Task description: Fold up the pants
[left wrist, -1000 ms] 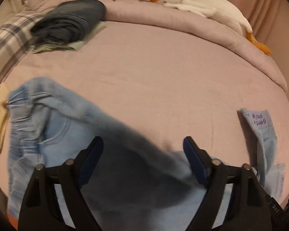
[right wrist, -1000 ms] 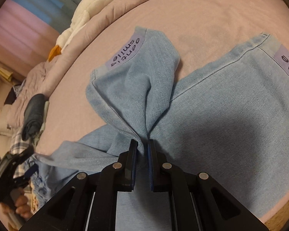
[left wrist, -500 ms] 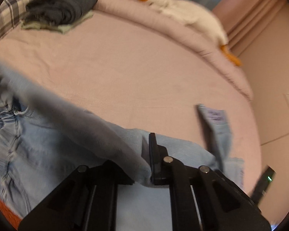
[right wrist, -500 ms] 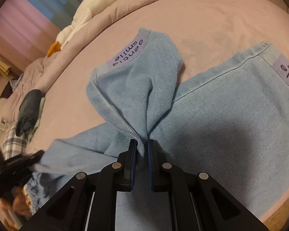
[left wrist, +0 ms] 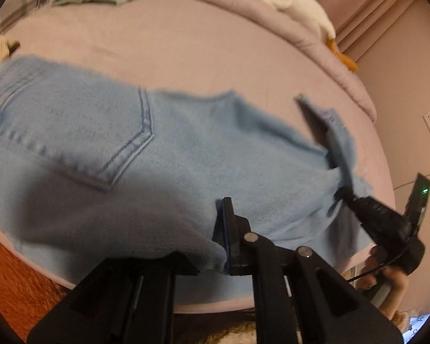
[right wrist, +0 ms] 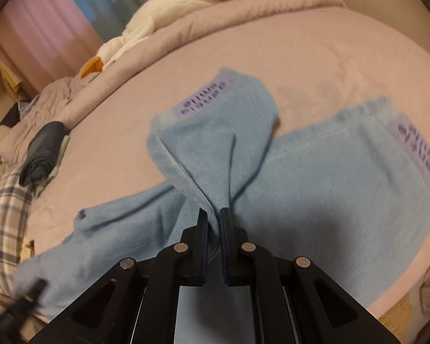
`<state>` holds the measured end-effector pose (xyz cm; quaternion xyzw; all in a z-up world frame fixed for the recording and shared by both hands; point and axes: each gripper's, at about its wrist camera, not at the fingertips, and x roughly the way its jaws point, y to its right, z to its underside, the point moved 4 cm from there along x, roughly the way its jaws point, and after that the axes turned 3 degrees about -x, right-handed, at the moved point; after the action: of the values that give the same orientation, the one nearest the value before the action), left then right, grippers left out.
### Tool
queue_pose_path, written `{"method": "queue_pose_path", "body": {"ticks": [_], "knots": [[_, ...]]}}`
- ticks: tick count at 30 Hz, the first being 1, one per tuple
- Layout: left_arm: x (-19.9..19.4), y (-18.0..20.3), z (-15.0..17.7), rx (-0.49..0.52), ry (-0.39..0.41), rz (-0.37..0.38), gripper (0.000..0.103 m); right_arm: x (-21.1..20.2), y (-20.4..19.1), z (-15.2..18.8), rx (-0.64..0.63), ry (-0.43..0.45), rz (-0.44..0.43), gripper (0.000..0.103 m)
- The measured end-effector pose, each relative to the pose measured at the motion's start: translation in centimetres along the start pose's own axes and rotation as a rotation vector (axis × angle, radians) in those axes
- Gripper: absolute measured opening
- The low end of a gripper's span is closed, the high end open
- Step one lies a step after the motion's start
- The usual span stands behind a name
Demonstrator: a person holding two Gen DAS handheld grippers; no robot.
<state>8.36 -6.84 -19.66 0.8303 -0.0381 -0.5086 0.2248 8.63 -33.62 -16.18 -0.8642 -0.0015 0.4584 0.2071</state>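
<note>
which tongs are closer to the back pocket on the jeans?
Left. The left tongs pinch the jeans just beside the back pocket. The right tongs clamp the bunched leg fabric near the purple hem labels, at the far end.

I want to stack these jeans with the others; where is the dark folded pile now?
The dark folded pile lies at the bed's far left in the right wrist view, beside the plaid cloth.

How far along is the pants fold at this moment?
Early stage. Done: the light blue jeans are spread on the pink bed, and both grippers have a grip. In hand: the left gripper is shut on a denim edge near the pocket end; the right gripper pinches the bunched leg below its purple label. Left: no tidy fold shows yet, and the legs lie apart.
</note>
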Motion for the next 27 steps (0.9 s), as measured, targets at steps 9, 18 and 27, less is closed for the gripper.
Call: {"method": "queue_pose_path", "body": {"ticks": [9, 18, 27], "knots": [[1.3, -1.4, 0.9, -0.051, 0.02, 0.062, 0.014, 0.7, 0.9, 1.4, -0.021, 0.003, 0.02, 0.007], [1.2, -1.3, 1.1, -0.05, 0.054, 0.079, 0.014, 0.7, 0.3, 1.8, -0.074, 0.044, 0.092, 0.007], [1.2, -1.7, 1.2, -0.052, 0.068, 0.095, 0.014, 0.7, 0.6, 2.0, -0.039, 0.059, 0.081, 0.007]]}}
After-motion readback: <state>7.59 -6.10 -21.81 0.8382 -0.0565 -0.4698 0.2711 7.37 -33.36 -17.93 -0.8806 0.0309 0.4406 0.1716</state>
